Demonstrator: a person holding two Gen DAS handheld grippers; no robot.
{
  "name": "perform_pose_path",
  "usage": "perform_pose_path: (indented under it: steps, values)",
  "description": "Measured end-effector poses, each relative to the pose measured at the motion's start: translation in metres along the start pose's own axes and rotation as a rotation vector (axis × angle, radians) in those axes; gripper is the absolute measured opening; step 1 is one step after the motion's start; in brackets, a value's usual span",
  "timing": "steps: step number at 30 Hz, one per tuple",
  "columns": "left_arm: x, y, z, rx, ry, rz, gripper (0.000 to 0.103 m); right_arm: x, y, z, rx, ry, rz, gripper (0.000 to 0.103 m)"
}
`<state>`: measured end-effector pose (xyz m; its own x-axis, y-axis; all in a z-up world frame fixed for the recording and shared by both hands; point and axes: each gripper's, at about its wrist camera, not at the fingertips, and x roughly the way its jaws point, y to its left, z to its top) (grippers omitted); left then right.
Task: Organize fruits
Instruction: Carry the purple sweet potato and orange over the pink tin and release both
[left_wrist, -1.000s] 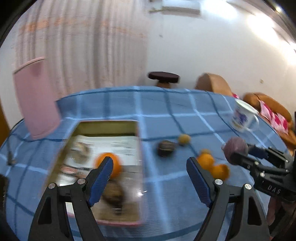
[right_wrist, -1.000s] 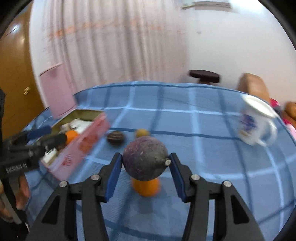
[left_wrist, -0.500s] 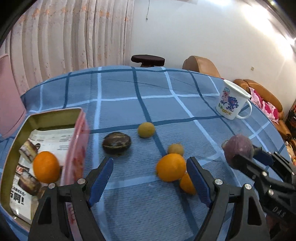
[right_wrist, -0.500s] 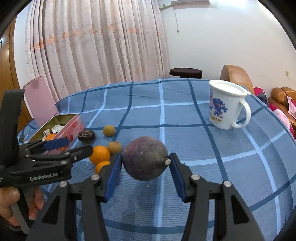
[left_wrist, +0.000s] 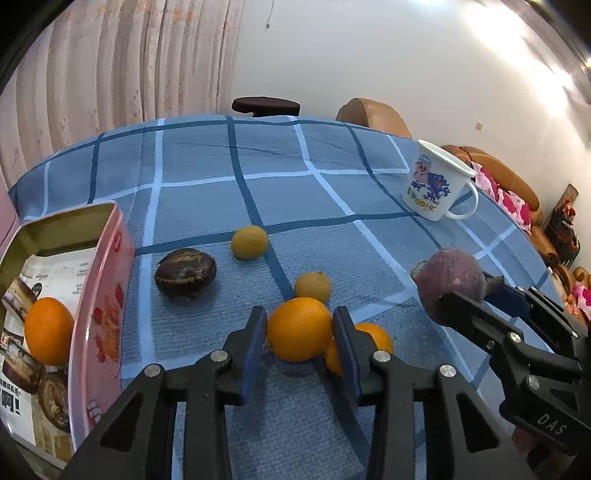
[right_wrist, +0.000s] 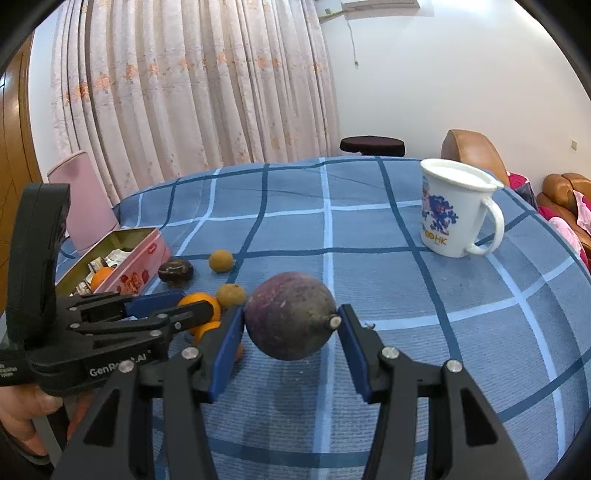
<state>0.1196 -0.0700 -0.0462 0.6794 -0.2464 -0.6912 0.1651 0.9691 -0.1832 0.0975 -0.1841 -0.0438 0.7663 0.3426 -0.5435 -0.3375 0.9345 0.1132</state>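
Note:
My left gripper (left_wrist: 299, 332) is shut on an orange (left_wrist: 299, 326) resting on the blue checked tablecloth. A second orange (left_wrist: 373, 341) lies just right of it. My right gripper (right_wrist: 291, 321) is shut on a round purple fruit (right_wrist: 290, 314) and holds it above the cloth; it also shows in the left wrist view (left_wrist: 448, 282). A dark brown fruit (left_wrist: 184, 271) and two small yellow-brown fruits (left_wrist: 249, 242) (left_wrist: 313, 287) lie beyond. An open pink tin (left_wrist: 99, 295) at the left holds another orange (left_wrist: 48, 330).
A white printed mug (right_wrist: 452, 216) stands at the right of the table. A pink chair back (right_wrist: 83, 206) stands behind the tin. Snack packets line the tin's floor. A brown sofa (right_wrist: 561, 192) and a dark stool (right_wrist: 371, 144) stand beyond the table.
My left gripper swung right from over the tin, moved down to the oranges and closed on one. My right gripper keeps the purple fruit and has turned right toward the mug.

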Motion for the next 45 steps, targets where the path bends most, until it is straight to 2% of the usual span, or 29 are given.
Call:
perform_pose_path:
  steps: [7, 18, 23, 32, 45]
  values:
    - [-0.032, 0.01, -0.003, 0.005, -0.091, 0.052, 0.039, -0.004, 0.017, 0.007, -0.028, -0.02, 0.029, 0.055]
    - [-0.077, 0.039, -0.008, -0.014, -0.209, 0.204, 0.039, 0.002, 0.063, 0.017, -0.101, -0.034, 0.121, 0.055]
    - [-0.087, 0.061, -0.01, -0.056, -0.224, 0.24, 0.039, 0.008, 0.094, 0.024, -0.156, -0.037, 0.175, 0.055]
    - [-0.102, 0.09, -0.016, -0.093, -0.254, 0.314, 0.039, 0.015, 0.133, 0.035, -0.205, -0.051, 0.219, 0.055]
    - [-0.125, 0.107, -0.016, -0.11, -0.31, 0.367, 0.039, 0.019, 0.156, 0.042, -0.227, -0.071, 0.245, 0.055]
